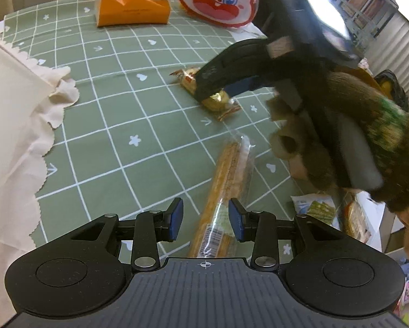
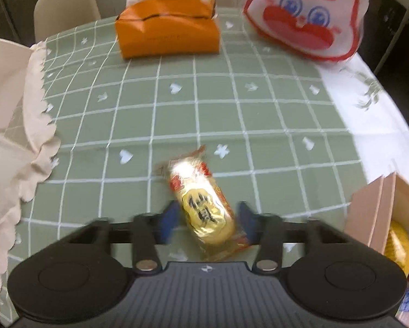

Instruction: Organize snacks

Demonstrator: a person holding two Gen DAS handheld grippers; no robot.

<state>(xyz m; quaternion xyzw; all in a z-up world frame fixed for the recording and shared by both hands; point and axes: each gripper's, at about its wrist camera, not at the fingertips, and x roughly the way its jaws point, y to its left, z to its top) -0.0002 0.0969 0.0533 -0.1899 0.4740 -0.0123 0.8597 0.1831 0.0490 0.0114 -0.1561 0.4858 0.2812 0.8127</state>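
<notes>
A gold and red wrapped snack (image 2: 204, 205) lies on the green checked tablecloth between the fingers of my right gripper (image 2: 208, 218), which is open around it, the pads a little apart from the wrapper. In the left wrist view the same snack (image 1: 215, 101) lies under the right gripper's black fingers (image 1: 212, 82). My left gripper (image 1: 205, 218) is open and empty, its pads either side of a long clear-wrapped biscuit stick pack (image 1: 223, 191) and above it.
An orange tissue box (image 2: 167, 30) and a white-and-red cartoon-face bag (image 2: 311, 16) stand at the table's far side. A cardboard box (image 2: 382, 213) with snacks is at the right edge. White scalloped cloth (image 2: 18, 136) covers the left. More packets (image 1: 316, 210) lie at the right.
</notes>
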